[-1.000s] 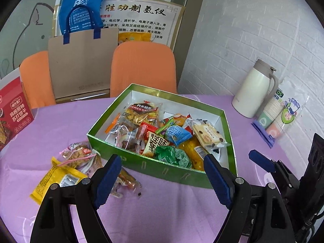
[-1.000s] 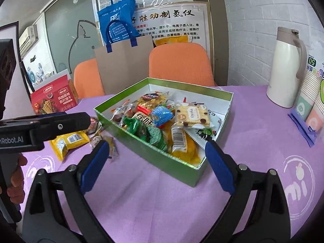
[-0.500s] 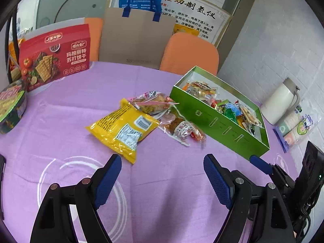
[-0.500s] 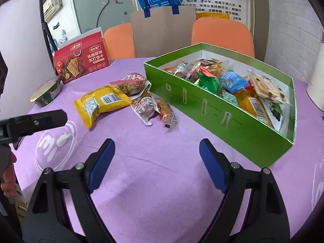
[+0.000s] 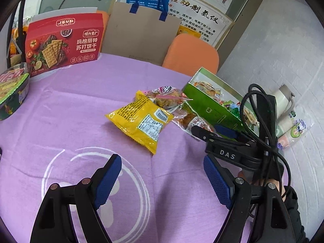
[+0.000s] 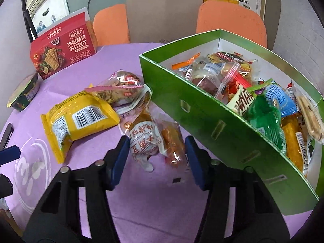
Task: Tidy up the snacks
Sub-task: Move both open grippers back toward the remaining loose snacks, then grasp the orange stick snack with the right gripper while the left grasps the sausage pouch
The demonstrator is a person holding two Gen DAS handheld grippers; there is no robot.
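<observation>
A green snack box (image 6: pixel 202 117) holding several wrapped snacks stands on the purple tablecloth; it also shows in the left wrist view (image 5: pixel 210 105). Loose snacks lie left of it: a yellow packet (image 6: pixel 79 115) (image 5: pixel 141 119), a pink-edged bag (image 6: pixel 121 87) (image 5: pixel 168 97), and two small clear packs with white and orange contents (image 6: pixel 156 141). My right gripper (image 6: pixel 158 154) is open, its fingers on either side of these two small packs, just above them. My left gripper (image 5: pixel 162 180) is open and empty over bare cloth, short of the yellow packet.
A red cracker box (image 5: pixel 64 42) and a round green tin (image 5: pixel 12 89) stand at the left. A brown paper bag (image 5: pixel 141 34) and orange chairs (image 5: pixel 192 54) are behind the table. A white thermos (image 5: pixel 283 101) and paper cups (image 5: pixel 293 129) are at the right.
Both grippers swung left, away from the box. The right gripper dropped down and forward over the two small packs beside the box and narrowed its opening. The left gripper moved over bare cloth.
</observation>
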